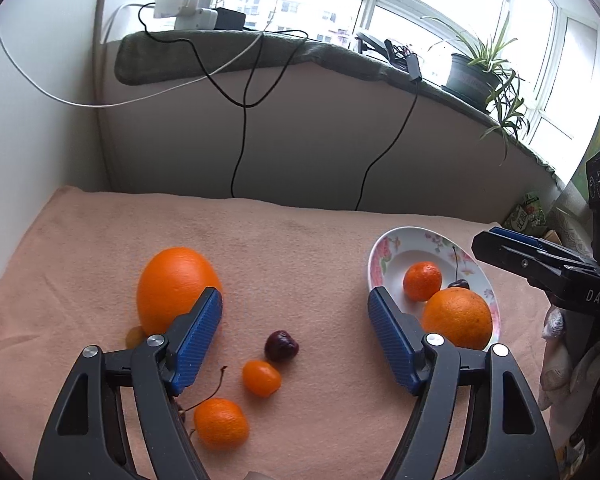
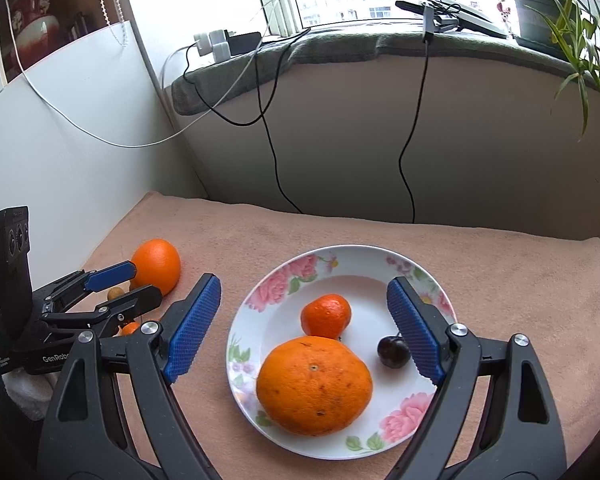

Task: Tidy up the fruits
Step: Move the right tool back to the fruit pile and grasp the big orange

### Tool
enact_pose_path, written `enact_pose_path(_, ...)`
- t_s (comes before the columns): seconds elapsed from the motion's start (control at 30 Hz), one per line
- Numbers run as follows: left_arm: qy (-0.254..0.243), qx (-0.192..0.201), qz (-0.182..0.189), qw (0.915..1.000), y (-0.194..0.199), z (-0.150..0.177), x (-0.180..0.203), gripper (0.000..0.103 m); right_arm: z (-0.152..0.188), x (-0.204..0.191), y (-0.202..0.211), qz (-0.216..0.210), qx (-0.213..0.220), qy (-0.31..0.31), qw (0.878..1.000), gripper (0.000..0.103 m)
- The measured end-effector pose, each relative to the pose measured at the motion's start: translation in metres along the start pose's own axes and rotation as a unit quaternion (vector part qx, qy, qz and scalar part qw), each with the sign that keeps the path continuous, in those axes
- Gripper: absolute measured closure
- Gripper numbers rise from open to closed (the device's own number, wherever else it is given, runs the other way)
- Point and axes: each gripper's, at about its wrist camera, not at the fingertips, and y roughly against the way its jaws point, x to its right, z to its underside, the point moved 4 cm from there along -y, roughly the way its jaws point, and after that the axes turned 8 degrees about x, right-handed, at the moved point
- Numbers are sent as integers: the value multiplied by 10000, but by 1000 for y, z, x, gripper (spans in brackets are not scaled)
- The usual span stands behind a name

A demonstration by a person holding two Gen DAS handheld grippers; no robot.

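Note:
A floral plate [image 2: 284, 276] on the peach cloth holds a big orange [image 2: 314, 386], a mandarin [image 2: 326, 316] and a dark cherry [image 2: 393, 353]. My right gripper [image 2: 304, 320] is open and empty above the plate. My left gripper [image 1: 294, 330] is open and empty above loose fruit on the cloth: a dark cherry [image 1: 281, 345], a kumquat [image 1: 261, 377], a mandarin [image 1: 221, 423] and a big orange [image 1: 172, 284]. A small yellowish fruit [image 1: 134, 336] lies half hidden by the left finger. The plate [image 1: 388, 248] shows at right in the left wrist view.
The peach cloth [image 1: 300, 240] covers the table against a wall. Black and white cables [image 1: 240, 140] hang from the windowsill. A potted plant [image 1: 474, 72] stands on the sill. Snack packets [image 1: 530, 212] lie at the far right.

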Motion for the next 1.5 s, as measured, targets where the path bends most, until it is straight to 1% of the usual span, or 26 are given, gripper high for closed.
enact_pose_path(0.23,51,84,-233,9997,12,0,-32,28,-1,-26,-15,-228,-147,-42,9996,15)
enact_pose_path(0.43,135,79,-311,9994,16,1,-53,28,-7,-50,-29,-417,-276,-17,9987,15)
enact_pose_path(0.6,311,-14,-207,9993,13,3,-67,28,-11,-68,-43,-629,-481,-87,9968,15)
enact_pose_path(0.87,443,-93,-33,9990,7,8,-75,28,-6,-89,-74,-928,-827,-292,9918,15)
enact_pose_path(1.07,586,-204,178,9979,-2,8,-80,28,1,-102,-101,-1303,-1252,-623,9816,15)
enact_pose_path(1.17,669,-244,211,9972,-6,9,-84,28,4,-109,-113,-1444,-1400,-767,9766,16)
enact_pose_path(1.37,853,-290,304,9955,-12,10,-90,28,10,-122,-134,-1553,-1624,-776,9713,16)
enact_pose_path(1.47,839,-321,311,9955,-16,9,-89,28,14,-126,-144,-1578,-1712,-833,9689,16)
enact_pose_path(1.5,840,-334,294,9955,-18,9,-89,28,16,-127,-147,-1592,-1744,-862,9679,20)
